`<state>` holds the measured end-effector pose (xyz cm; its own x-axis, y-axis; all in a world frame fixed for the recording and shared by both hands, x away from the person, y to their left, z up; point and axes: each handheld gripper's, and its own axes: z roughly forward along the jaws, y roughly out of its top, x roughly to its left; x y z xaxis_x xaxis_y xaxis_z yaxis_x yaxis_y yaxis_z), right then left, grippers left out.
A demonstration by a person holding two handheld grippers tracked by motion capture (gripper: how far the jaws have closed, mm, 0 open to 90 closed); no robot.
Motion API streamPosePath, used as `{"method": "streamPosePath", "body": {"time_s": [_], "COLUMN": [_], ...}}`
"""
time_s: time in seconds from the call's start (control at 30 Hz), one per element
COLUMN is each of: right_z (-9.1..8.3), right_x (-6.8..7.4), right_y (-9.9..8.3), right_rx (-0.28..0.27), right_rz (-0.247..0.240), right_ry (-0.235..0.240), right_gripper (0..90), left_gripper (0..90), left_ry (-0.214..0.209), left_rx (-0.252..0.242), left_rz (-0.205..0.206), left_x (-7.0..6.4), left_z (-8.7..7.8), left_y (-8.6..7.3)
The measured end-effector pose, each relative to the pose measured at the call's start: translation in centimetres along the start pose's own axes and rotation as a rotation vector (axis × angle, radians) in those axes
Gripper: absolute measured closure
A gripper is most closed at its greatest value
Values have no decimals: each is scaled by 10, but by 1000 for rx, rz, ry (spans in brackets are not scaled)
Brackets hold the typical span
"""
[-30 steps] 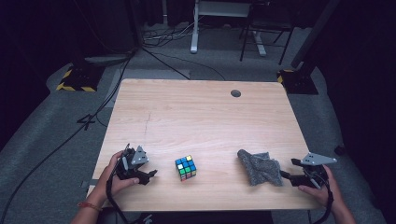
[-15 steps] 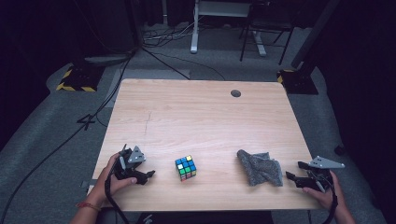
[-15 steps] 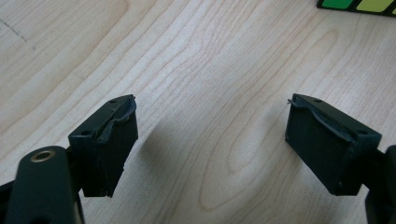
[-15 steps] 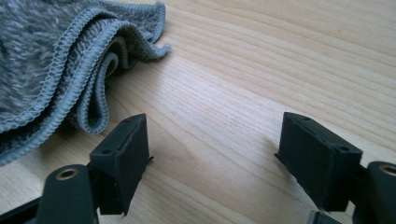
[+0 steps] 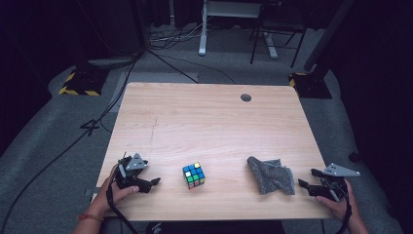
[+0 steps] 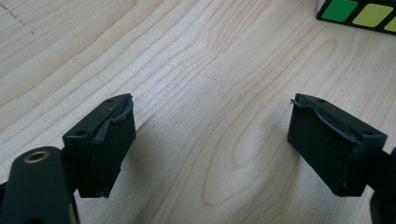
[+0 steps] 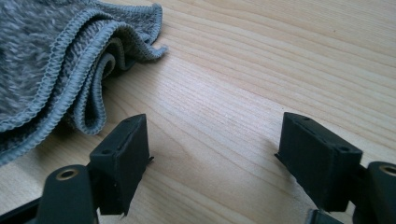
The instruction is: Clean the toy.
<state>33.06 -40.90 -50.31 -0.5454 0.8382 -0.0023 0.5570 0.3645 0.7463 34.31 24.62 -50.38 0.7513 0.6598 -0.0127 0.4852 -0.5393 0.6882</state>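
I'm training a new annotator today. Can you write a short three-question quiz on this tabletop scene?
1. True or false: the left hand-held gripper is shut on the puzzle cube.
2. Which thing lies nearest the right hand-held gripper?
A. the grey cloth
B. the puzzle cube
C. the round hole in the table
3. Fill in: the cloth lies ______, not flat.

Key:
1. False; its jaws stand open over bare wood, apart from the cube.
2. A
3. crumpled

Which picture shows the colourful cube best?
The high view: the whole cube sits there on the table, top and two sides visible. The left gripper view catches just its bottom edge, green and yellow squares, at the top right corner.
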Motion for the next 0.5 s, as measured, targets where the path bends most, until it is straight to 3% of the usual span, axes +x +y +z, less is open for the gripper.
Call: {"method": "streamPosePath", "body": {"time_s": [0.5], "right_z": [0], "right_x": [0], "right_y": [0], "right_rx": [-1], "right_rz": [4], "right_ry": [2], "right_gripper": [251], "left_gripper": [156], "left_ry": [11], "left_rx": [-3], "left_rz": [-20], "left_x": [-2], "left_z": [0], "left_y": [-1]}}
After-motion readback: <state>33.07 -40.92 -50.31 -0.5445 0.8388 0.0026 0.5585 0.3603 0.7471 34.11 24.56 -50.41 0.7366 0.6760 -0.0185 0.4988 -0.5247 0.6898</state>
